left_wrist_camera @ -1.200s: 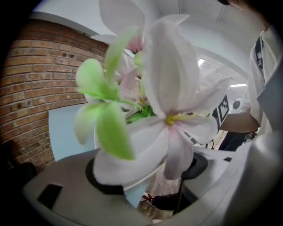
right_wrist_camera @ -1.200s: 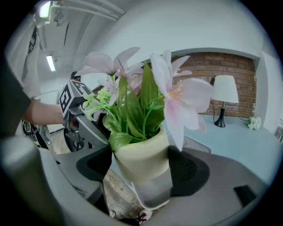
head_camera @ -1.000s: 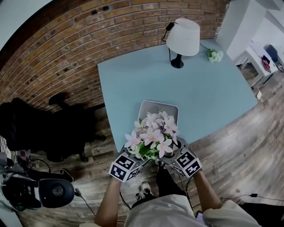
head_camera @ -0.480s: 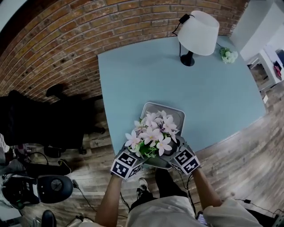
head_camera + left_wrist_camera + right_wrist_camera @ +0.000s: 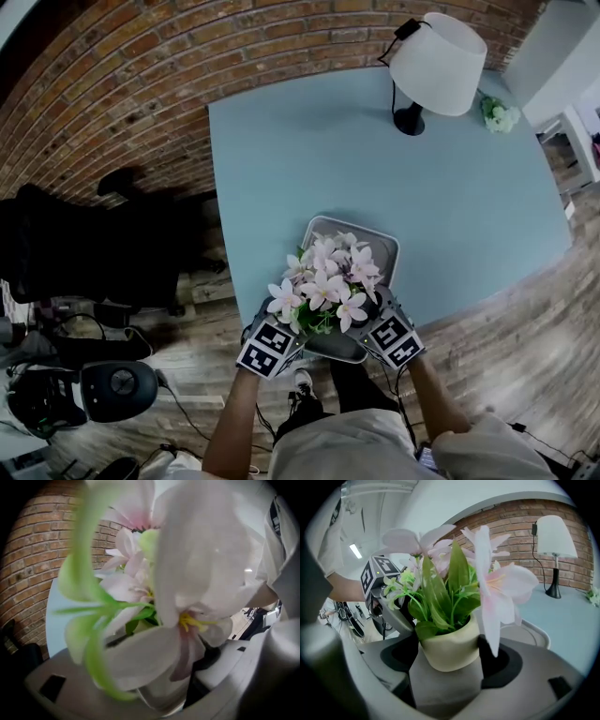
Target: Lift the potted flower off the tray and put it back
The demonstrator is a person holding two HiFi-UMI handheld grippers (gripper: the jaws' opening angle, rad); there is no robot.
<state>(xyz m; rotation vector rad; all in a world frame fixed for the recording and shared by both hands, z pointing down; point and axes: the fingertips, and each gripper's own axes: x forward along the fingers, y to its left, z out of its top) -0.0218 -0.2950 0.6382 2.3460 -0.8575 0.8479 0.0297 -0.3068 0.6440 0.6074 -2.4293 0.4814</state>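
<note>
The potted flower (image 5: 325, 286), pink-white blooms with green leaves in a cream pot (image 5: 450, 646), stands over the near half of the grey tray (image 5: 375, 246). My left gripper (image 5: 281, 336) grips the pot from the left and my right gripper (image 5: 380, 328) from the right. In the right gripper view the right gripper (image 5: 450, 656) has a jaw pressed on each side of the pot. Petals fill the left gripper view; the pot (image 5: 161, 693) shows low down in the left gripper (image 5: 164, 688). Whether the pot's base touches the tray is hidden.
The tray lies at the near edge of a light blue table (image 5: 309, 150). A white lamp (image 5: 436, 66) and a small flower bunch (image 5: 500, 112) stand at the far right. A brick wall lies beyond; a black chair (image 5: 84, 253) and floor equipment (image 5: 103, 389) at left.
The head view has shifted a little, and more of the tray's near end shows between the grippers. Both grippers stay on the pot over the tray.
</note>
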